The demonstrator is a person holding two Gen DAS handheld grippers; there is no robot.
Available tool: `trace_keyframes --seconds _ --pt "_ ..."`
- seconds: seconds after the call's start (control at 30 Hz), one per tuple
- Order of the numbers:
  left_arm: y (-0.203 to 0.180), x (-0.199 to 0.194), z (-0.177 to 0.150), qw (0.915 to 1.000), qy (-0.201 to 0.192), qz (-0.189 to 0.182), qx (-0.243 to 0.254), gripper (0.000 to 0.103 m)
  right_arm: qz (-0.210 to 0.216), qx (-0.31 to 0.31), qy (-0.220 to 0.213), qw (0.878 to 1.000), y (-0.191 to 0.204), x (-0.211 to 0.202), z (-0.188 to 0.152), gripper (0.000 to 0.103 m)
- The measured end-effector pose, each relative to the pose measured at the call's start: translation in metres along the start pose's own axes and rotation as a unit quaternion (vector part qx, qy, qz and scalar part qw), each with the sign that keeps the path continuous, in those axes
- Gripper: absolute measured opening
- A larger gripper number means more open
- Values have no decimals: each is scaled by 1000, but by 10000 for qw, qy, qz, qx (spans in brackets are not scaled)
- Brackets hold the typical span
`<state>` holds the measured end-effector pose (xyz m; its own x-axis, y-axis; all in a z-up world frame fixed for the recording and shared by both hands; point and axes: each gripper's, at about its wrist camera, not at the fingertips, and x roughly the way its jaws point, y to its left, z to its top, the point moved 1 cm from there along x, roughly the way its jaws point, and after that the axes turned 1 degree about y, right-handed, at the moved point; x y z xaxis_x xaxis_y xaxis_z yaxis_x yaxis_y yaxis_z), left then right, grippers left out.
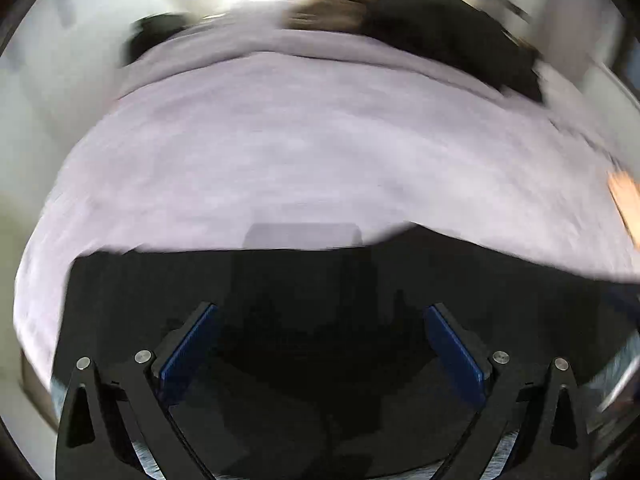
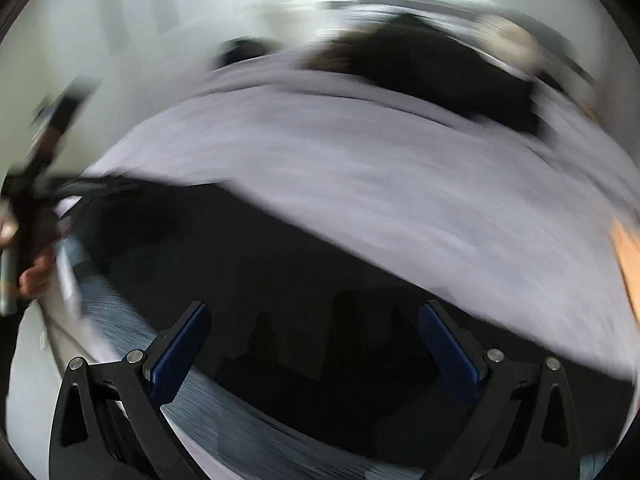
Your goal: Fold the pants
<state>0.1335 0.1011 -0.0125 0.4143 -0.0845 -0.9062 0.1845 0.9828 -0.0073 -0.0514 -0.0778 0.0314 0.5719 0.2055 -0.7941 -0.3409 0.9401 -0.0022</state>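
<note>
Black pants point(image 1: 320, 288) lie spread on a lilac bed sheet point(image 1: 300, 152), filling the near part of the left wrist view. My left gripper point(image 1: 320, 316) is open just above them, its blue pads point(image 1: 188, 344) wide apart with nothing between. In the right wrist view the same black pants point(image 2: 280, 264) run as a band from left to lower right. My right gripper point(image 2: 314, 316) is open over them, empty. Both views are motion-blurred.
A pile of dark clothes point(image 1: 448, 36) lies at the far side of the bed, also in the right wrist view point(image 2: 440, 68). The left gripper and the hand holding it point(image 2: 32, 216) show at the left edge. An orange object point(image 1: 626, 200) is at the right.
</note>
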Motion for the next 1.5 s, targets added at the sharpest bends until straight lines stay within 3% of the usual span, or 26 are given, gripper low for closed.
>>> trace_keyframes --seconds 0.17,0.23,0.37,0.5,0.63,0.7,0.77,0.8,0.9,0.97,1.03,1.13,1.2,1.3,1.4,1.5 --pt "-16 36 -9 9977 658 -151 21 102 -38 -135 572 9983 37 52 11 103" --pt "-28 33 -21 9985 475 86 258 102 -145 -137 897 9958 35 67 -1 103" --pt "-20 17 -44 9982 352 219 443 102 -298 -60 776 9965 10 48 -27 103" --pt "21 -10 -76 9981 172 436 404 102 -612 420 862 9935 -48 21 -66 103" --pt "90 -31 -97 9956 -162 894 -215 102 -792 989 815 9886 -97 -4 -102 103" --pt "129 -32 -103 9942 -218 694 -792 102 -870 1246 793 9852 -114 -13 -114 103" --pt "159 -33 -111 9916 -315 237 -1234 102 -914 1426 791 9824 -129 -19 -123 103" --pt "165 -34 -115 9908 -407 117 -1284 102 -955 1519 791 9806 -137 -27 -127 103" --pt "158 -38 -127 9921 -518 341 -1094 102 -1103 1771 786 9748 -154 -41 -141 103" --pt "157 -43 -132 9918 -482 290 -1149 102 -1203 1911 792 9709 -169 -46 -149 103" --pt "161 -56 -122 9904 -669 148 -1198 102 -1231 1887 800 9710 -176 -45 -152 103" --pt "169 -71 -79 9869 -902 150 -1329 102 -1367 1795 855 9705 -174 -40 -145 103" --pt "172 -59 -45 9888 -716 45 -1306 102 -1406 1834 844 9693 -173 -37 -142 103" --pt "182 -9 -14 9895 36 51 -1443 102 -1407 1926 779 9680 -173 -44 -148 103" --pt "199 28 -22 9833 550 477 -1670 103 -1375 1902 749 9692 -171 -49 -153 103" --pt "221 15 -42 9727 431 286 -2261 103 -1347 1907 750 9695 -174 -53 -156 103"
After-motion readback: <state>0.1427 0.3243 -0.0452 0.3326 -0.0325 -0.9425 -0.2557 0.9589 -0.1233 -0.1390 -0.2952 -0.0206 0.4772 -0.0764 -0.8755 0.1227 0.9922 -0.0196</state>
